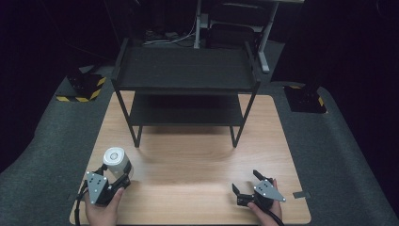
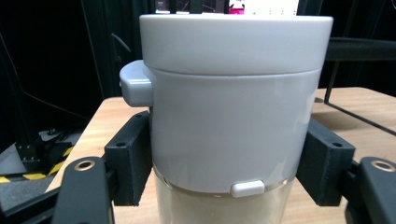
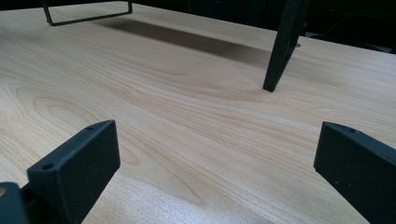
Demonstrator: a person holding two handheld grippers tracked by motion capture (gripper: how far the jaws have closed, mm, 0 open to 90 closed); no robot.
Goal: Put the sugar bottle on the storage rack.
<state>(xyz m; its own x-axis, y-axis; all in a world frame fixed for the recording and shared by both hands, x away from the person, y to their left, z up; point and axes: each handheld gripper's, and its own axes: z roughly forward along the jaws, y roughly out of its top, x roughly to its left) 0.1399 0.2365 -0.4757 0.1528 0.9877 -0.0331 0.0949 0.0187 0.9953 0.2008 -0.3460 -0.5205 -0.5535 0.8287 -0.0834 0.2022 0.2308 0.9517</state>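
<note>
A round canister with a pale grey lid and a clear lower part stands upright on the wooden table at the front left. My left gripper is shut on it. In the left gripper view the canister stands between the two black jaws, and both pads press on its sides just above the clear base. At the front right, my right gripper is held open just above the table with nothing in it. Bare wood lies between its spread fingers.
A black two-tier metal rack stands at the back of the table, and one of its legs is ahead of my right gripper. Grey carpet surrounds the table. Yellow-black striped bases sit on the floor at the far left and right.
</note>
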